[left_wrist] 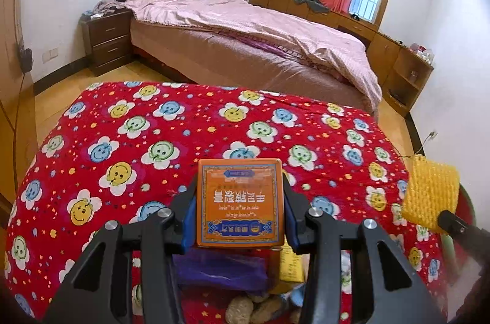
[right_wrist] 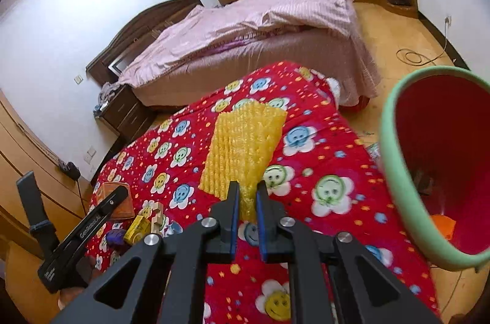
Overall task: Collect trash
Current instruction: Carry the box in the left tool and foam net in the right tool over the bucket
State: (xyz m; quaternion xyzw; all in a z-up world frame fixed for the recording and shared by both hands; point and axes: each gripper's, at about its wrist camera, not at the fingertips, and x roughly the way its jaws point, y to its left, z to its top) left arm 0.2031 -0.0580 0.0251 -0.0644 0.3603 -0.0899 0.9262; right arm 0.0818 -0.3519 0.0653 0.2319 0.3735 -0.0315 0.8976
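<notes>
inside, red bin [right_wrist: 435, 140] holds orange scrap [right_wrist: 442, 227] (green-rimmed).

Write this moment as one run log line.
left claw: shut on orange box | right claw: shut on yellow foam net | red bin: right side

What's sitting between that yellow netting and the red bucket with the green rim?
Nothing but bare flowered cloth between the yellow netting and the red bucket, in the right wrist view.

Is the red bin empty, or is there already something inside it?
Not empty. In the right wrist view, the bin has an orange item lying inside near the bottom, and a darker item above it that is too blurred to identify.
</notes>
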